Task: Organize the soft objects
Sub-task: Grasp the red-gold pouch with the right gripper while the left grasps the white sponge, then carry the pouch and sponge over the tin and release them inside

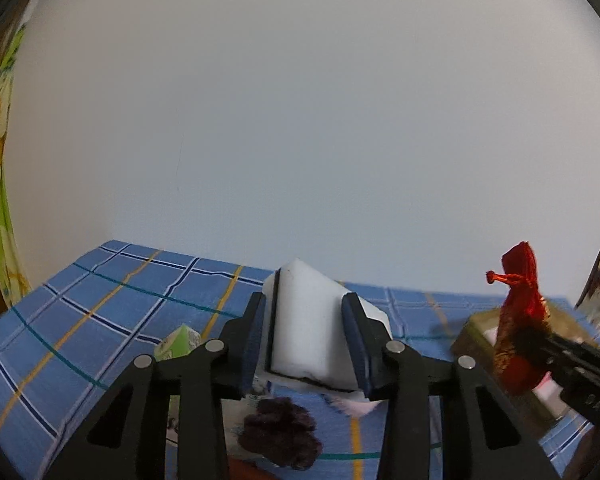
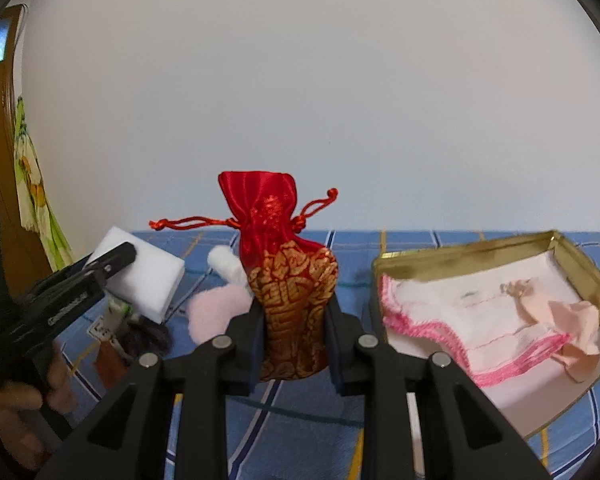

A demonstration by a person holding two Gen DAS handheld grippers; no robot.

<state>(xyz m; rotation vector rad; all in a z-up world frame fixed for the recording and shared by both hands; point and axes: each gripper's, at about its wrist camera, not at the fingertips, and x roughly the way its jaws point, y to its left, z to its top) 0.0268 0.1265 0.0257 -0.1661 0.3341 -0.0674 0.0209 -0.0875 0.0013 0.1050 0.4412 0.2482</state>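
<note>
1. The left gripper (image 1: 308, 344) was clamped on a white rectangular foam sponge block (image 1: 312, 320), its pads pressing the block's two side faces, the block lifted clear of the blue checked tablecloth (image 1: 80, 320).
2. The right gripper (image 2: 296, 344) was closed on the lower, gold-patterned half of a red satin drawstring pouch (image 2: 288, 276), which stood upright between the pads, just left of the gold-rimmed shallow tin box (image 2: 460, 254).
3. The sponge looked very light and springy; it would likely dent under a hard squeeze, so a grip across the flat sides near the middle seemed soundest.
4. The pouch's satin looked slippery and its body soft; holding the fuller lower part, not the cinched neck or cords, seemed the safer choice.
5. Count, as far as visible: one sponge block, one pouch, one tin box, one pink fluffy puff (image 2: 216, 312), one white cotton roll (image 2: 226, 264), one dark fuzzy tuft (image 1: 280, 432).
6. Inside the box lay one pink-edged white cloth (image 2: 472, 320) and one peach fabric piece (image 2: 572, 328); other small items near the tuft were too blurred to name.
</note>
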